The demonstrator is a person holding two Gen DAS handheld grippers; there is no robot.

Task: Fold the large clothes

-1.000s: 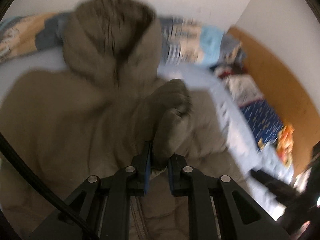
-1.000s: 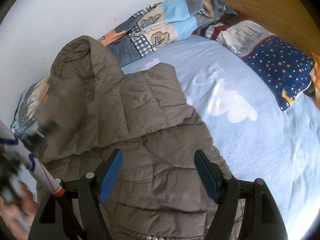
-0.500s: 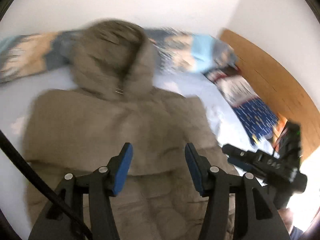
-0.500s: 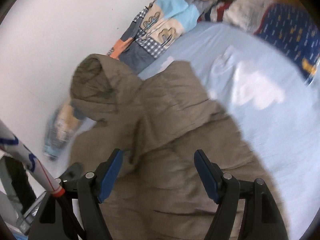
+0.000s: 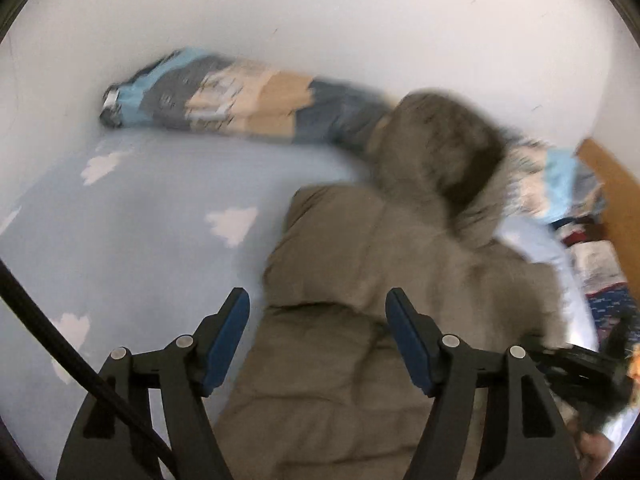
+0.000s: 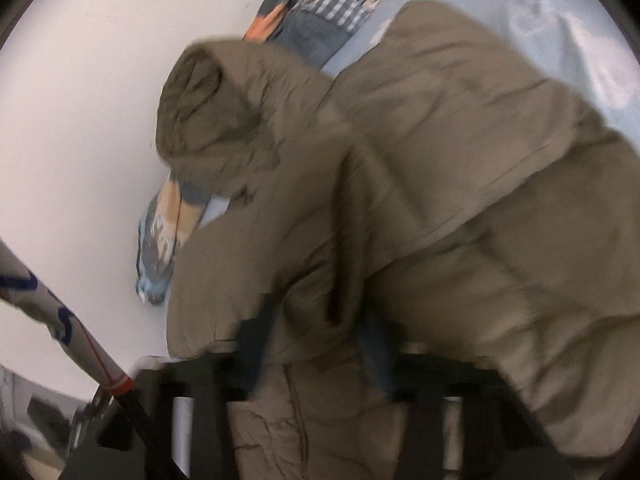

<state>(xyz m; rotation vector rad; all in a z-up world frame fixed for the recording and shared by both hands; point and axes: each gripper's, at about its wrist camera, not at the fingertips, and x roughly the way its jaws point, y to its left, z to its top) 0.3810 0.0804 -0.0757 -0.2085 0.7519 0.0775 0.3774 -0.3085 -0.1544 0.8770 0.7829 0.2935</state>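
An olive-brown hooded puffer jacket (image 5: 392,280) lies on the light-blue bed sheet (image 5: 120,232), hood toward the wall, both sleeves folded over its front. My left gripper (image 5: 318,336) is open and empty, hovering over the jacket's left edge. In the right wrist view the jacket (image 6: 460,160) fills the frame. My right gripper (image 6: 316,356) is blurred, low over the jacket's middle, with a ridge of fabric between its fingers; its jaws look narrower than before, but I cannot tell whether they are shut.
A patchwork blanket (image 5: 240,96) lies rolled along the white wall. Pillows (image 5: 600,264) and a wooden headboard (image 5: 616,184) are at the right. A cable (image 5: 60,344) crosses the lower left of the left wrist view.
My left gripper let go of the sleeve, opened, and swung left to the jacket's edge. My right gripper dropped down onto the jacket's middle and its jaws narrowed.
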